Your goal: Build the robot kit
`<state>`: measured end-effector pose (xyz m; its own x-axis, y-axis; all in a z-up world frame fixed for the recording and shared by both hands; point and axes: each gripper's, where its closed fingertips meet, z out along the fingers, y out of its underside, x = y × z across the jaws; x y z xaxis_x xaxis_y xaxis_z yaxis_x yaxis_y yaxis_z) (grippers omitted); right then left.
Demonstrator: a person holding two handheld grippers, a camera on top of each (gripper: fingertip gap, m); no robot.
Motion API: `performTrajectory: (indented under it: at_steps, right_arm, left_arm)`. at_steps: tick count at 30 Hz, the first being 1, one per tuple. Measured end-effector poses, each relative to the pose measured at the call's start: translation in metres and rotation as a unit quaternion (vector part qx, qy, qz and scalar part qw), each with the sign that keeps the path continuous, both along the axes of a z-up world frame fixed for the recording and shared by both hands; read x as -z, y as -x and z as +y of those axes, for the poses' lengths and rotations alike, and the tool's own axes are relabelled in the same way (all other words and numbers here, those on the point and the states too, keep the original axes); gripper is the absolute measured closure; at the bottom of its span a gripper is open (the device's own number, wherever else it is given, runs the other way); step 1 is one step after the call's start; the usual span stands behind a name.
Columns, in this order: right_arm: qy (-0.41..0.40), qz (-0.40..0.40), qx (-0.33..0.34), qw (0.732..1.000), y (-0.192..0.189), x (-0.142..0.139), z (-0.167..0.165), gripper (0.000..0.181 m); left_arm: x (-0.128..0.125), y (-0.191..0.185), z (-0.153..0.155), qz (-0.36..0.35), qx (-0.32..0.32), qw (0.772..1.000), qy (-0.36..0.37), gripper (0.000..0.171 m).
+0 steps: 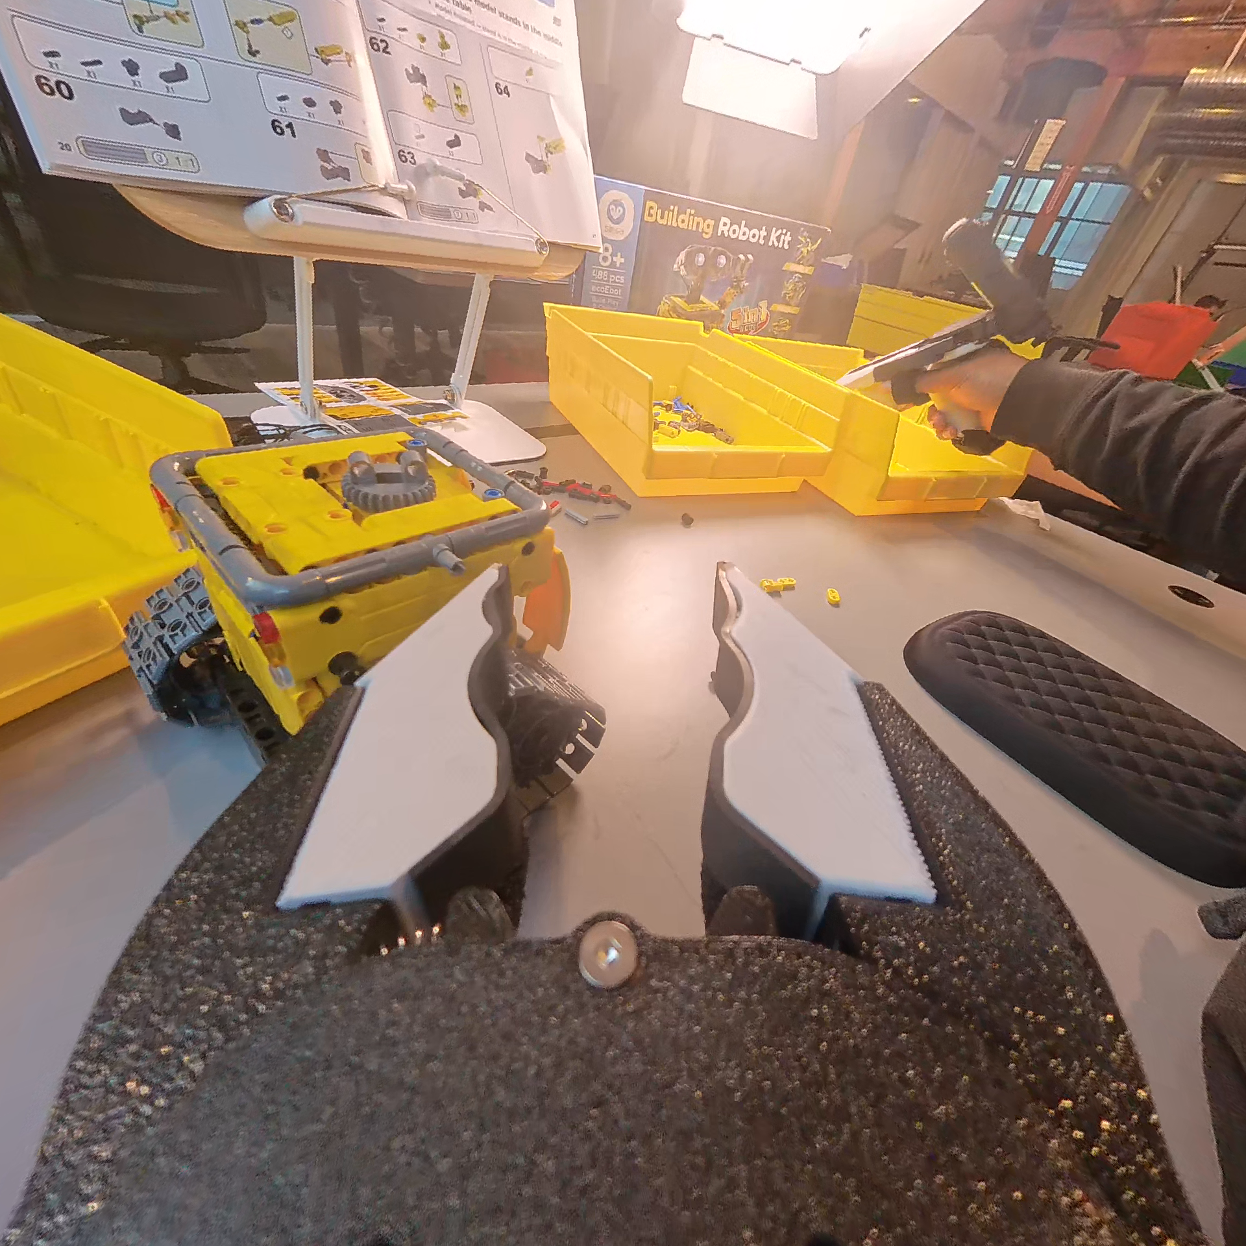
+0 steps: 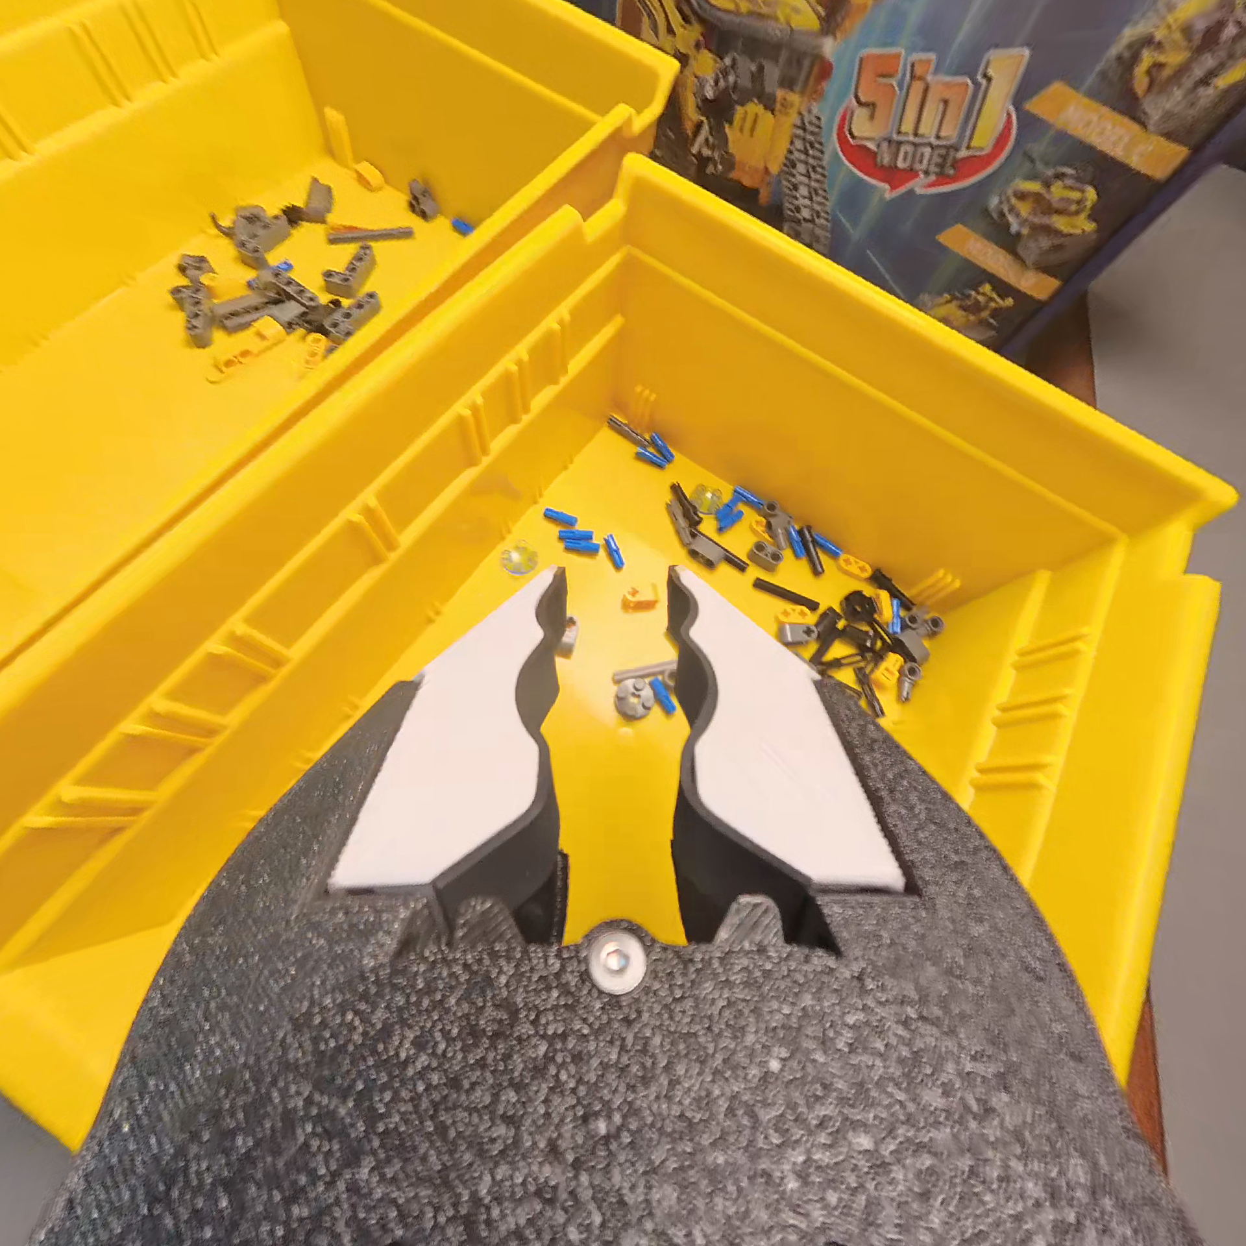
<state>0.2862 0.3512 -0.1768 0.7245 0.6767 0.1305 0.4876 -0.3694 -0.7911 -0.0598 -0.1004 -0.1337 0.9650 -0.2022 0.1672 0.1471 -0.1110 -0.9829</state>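
Note:
My left gripper (image 1: 610,573) is open and empty, low over the grey table (image 1: 674,674). Its left finger lies against the right side of a yellow brick-built tracked vehicle (image 1: 350,539) with a grey gear on top. My right gripper (image 2: 617,573) is open and empty, pointing down into a yellow bin (image 2: 876,418). A small orange piece (image 2: 639,596) lies between its fingertips on the bin floor. Blue pins (image 2: 581,537), a grey round piece (image 2: 634,698) and a heap of black, grey and yellow parts (image 2: 856,620) lie around. The right gripper also shows in the left wrist view (image 1: 870,377), held by a hand.
A second yellow bin (image 2: 512,81) to the left holds grey beams (image 2: 283,290). The kit's box (image 1: 715,263) stands behind the bins. An instruction booklet (image 1: 297,101) rests on a white stand. Another yellow bin (image 1: 61,512) sits far left; a black wrist rest (image 1: 1092,735) lies right. Loose pins (image 1: 580,495) lie on the table. Spacing between my two grippers at the tips: around 55 centimeters.

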Motion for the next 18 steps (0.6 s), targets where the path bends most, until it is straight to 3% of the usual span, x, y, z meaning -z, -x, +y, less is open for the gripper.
performTrajectory:
  at_steps: [5, 9, 13, 18]
  right_arm:
    - [0.018, 0.003, 0.088, 0.996, -0.035, 0.012, 0.024, 0.15]
    - [0.027, 0.052, 0.138, 0.989, -0.048, 0.009, 0.043, 0.147]
    - [0.045, 0.091, 0.148, 0.984, -0.043, 0.007, 0.056, 0.147]
    - [0.071, 0.039, 0.157, 0.984, -0.044, 0.025, 0.07, 0.151]
  left_arm:
    - [0.001, 0.0, 0.0, 0.002, -0.001, 1.0, 0.001, 0.113]
    - [0.002, 0.0, 0.001, 0.001, 0.0, 1.0, 0.006, 0.113]
    - [0.004, -0.002, 0.002, 0.005, 0.001, 1.0, 0.013, 0.113]
    - [0.006, -0.002, 0.004, 0.013, -0.004, 1.0, 0.019, 0.113]
